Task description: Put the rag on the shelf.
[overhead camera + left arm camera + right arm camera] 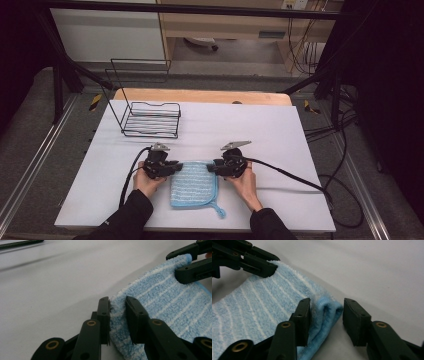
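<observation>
Folded blue striped cloth (194,184) lies on the bench (260,130). My left gripper (117,315) pinches its ten-o'clock corner; my right gripper (325,320), half open, straddles the two-o'clock corner, seemingly not yet clamped.

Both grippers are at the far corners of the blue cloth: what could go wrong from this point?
1. The right gripper has a gap beside the folded corner of the blue cloth, so a lift now may drop that side.
2. The left gripper pinches only the edge; it could slip.
</observation>
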Demonstrator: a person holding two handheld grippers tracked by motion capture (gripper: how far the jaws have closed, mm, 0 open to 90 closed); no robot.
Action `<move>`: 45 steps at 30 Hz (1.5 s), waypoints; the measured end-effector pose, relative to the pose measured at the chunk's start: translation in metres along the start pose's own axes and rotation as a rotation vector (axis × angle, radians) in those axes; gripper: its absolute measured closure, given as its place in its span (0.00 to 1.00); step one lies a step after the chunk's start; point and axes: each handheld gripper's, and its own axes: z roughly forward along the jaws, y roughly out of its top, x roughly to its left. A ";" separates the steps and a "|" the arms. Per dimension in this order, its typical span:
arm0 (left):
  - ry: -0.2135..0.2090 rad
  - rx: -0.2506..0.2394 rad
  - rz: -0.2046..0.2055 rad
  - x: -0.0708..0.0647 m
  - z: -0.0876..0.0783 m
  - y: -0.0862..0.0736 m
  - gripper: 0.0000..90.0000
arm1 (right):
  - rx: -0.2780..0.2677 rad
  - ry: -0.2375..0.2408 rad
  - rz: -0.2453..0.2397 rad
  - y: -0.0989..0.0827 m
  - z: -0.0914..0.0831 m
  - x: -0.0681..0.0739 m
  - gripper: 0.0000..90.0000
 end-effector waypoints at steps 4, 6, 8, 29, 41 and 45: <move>0.001 -0.001 0.006 0.000 0.000 0.000 0.81 | 0.011 0.012 0.020 -0.001 -0.001 0.002 0.73; -0.008 -0.005 0.002 0.001 -0.001 0.000 0.81 | 0.015 0.020 0.032 -0.001 -0.001 0.002 0.76; -0.014 -0.006 -0.003 0.002 -0.001 0.000 0.81 | 0.016 0.027 0.034 -0.001 0.000 0.002 0.78; -0.059 -0.094 -0.022 -0.002 -0.030 0.002 0.88 | -0.055 0.087 0.054 0.008 -0.022 0.010 0.87; -0.051 -0.196 0.025 -0.016 -0.057 0.009 0.89 | -0.147 0.101 0.007 0.017 -0.046 0.021 0.88; -0.054 -0.225 0.038 -0.020 -0.065 0.010 0.89 | -0.176 0.100 -0.014 0.020 -0.053 0.025 0.88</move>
